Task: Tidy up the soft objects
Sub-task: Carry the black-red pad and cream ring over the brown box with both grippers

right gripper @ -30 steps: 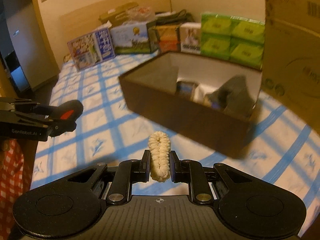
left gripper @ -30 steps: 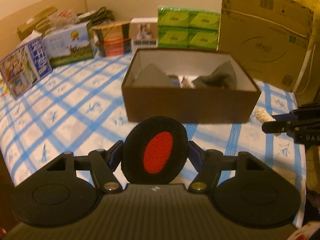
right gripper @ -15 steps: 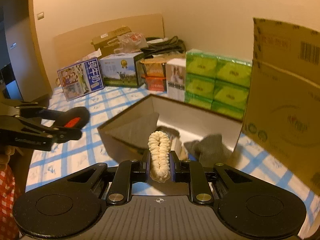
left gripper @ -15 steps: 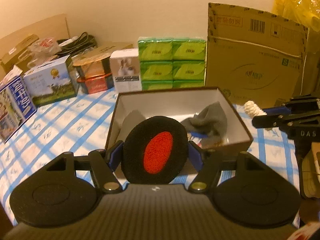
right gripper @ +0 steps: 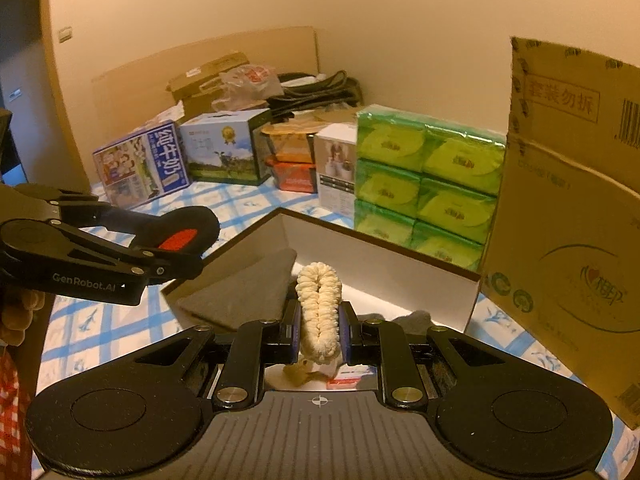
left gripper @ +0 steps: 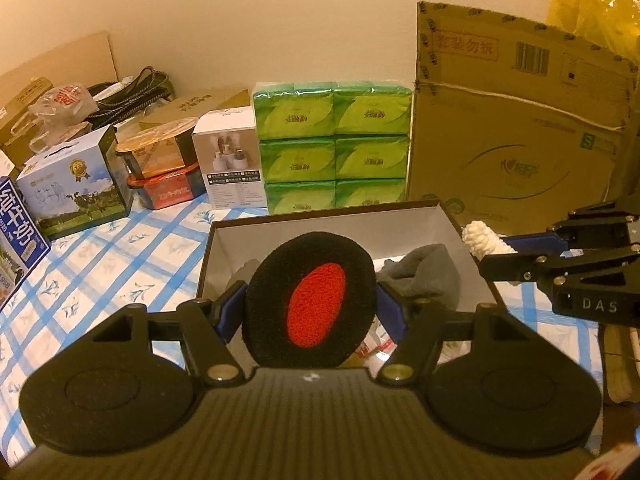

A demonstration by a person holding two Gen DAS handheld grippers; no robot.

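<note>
My left gripper [left gripper: 312, 312] is shut on a round black pad with a red centre [left gripper: 312, 300] and holds it over the near edge of an open brown box [left gripper: 320, 220] with a white inside. My right gripper [right gripper: 319, 332] is shut on a cream scrunchie [right gripper: 319, 312] and holds it over the same box [right gripper: 380, 256]. Grey cloths [left gripper: 424, 276] lie in the box. Each gripper shows in the other's view, the left one [right gripper: 176, 236] at the box's left side, the right one [left gripper: 492, 246] at its right side.
The box stands on a blue-checked cloth [left gripper: 100, 272]. Behind it stand green tissue packs [left gripper: 332, 144], a large cardboard carton [left gripper: 512, 136], a white box [left gripper: 232, 164], food tins [left gripper: 164, 172] and milk cartons [left gripper: 72, 188].
Both grippers have risen and moved forward, from in front of and beside the box to above it. Each keeps its hold on its object.
</note>
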